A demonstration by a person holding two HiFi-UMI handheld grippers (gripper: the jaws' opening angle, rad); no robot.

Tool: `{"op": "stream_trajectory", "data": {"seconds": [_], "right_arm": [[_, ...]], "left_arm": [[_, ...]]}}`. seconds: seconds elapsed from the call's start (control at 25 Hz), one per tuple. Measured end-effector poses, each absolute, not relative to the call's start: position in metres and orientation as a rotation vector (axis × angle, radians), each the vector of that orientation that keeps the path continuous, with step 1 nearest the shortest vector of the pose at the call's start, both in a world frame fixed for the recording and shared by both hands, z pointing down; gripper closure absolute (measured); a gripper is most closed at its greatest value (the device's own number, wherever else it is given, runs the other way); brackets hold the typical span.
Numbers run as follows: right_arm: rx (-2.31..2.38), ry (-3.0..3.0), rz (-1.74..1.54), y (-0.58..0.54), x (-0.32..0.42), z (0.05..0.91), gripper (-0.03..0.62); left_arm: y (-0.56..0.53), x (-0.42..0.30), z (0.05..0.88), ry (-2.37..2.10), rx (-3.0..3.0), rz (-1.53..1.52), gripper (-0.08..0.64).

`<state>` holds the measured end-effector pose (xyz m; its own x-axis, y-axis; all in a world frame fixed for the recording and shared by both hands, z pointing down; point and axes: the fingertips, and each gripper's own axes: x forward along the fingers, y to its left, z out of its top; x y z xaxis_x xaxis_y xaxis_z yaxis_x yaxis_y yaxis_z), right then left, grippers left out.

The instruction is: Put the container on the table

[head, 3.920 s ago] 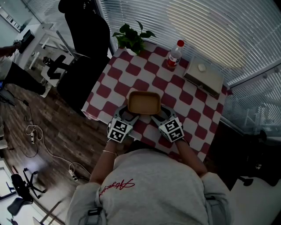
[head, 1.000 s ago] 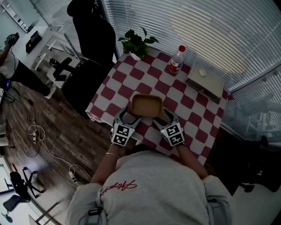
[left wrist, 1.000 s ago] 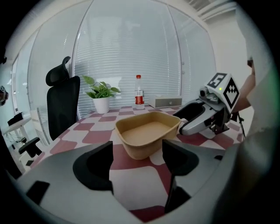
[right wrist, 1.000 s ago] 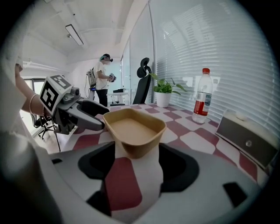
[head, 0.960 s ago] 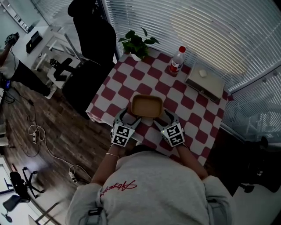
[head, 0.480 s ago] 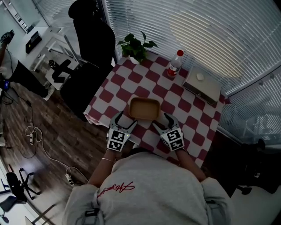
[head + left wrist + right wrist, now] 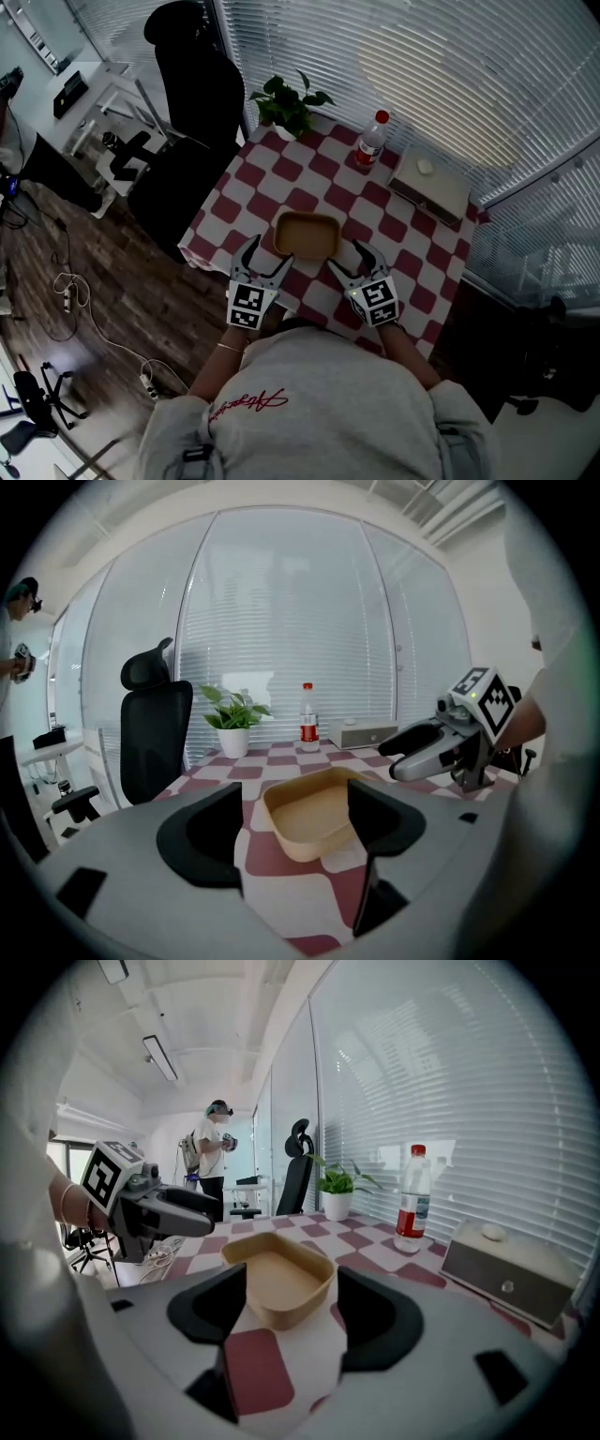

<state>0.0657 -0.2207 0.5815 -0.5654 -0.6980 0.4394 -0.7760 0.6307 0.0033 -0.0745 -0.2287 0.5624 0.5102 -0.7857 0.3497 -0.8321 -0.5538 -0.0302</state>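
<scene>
- Left gripper [image 7: 269,254]: jaws wide, nothing in them. Left gripper view shows bare cloth btwn the jaws, w/ the container further ahead, not touching either jaw.
- Container [image 7: 307,234]: tan, open-top and empty. It sits flat on the checked table [image 7: 412,253], in the near half, near the middle across its width.
- Its long axis runs roughly left-right across the person, so the short ends face out toward each gripper's side.
- Key relation: the container lies ahead of both grippers and btwn them. From the left jaws it is fwd and to the right; from the right jaws, fwd and to the left. Both grippers angle inward toward its near corners.
- Right gripper [image 7: 346,259]: jaws wide, also empty. Right gripper view gives the same pic: container in line w/ the gap but beyond it, clear of both jaws.
- Which is nearer: approx equal. Each inner fingertip sits just beside a near corner, and I can't call one closer.
- Judgement: container looks placed and free-standing, so the task seems done or nearly so. Any re-grip would mean going fwd and inward onto the short ends.
- Far side: plant [image 7: 286,98], bottle [image 7: 371,141] and box [image 7: 429,183] are all well apart from the container, no clash.
</scene>
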Motion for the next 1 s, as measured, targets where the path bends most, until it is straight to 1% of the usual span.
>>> {"op": "stream_trajectory", "data": {"seconds": [0.52,1.0], "right_arm": [[1.227,-2.534,0.246,-0.231,0.064,0.541,0.291],[1.258,-2.651,0.182,-0.238,0.053,0.476,0.291]], "left_arm": [[-0.237,-0.07,0.522,-1.438,2.605,0.362,0.221],[-0.24,-0.058,0.472,-1.449,2.687,0.279,0.221]]}}
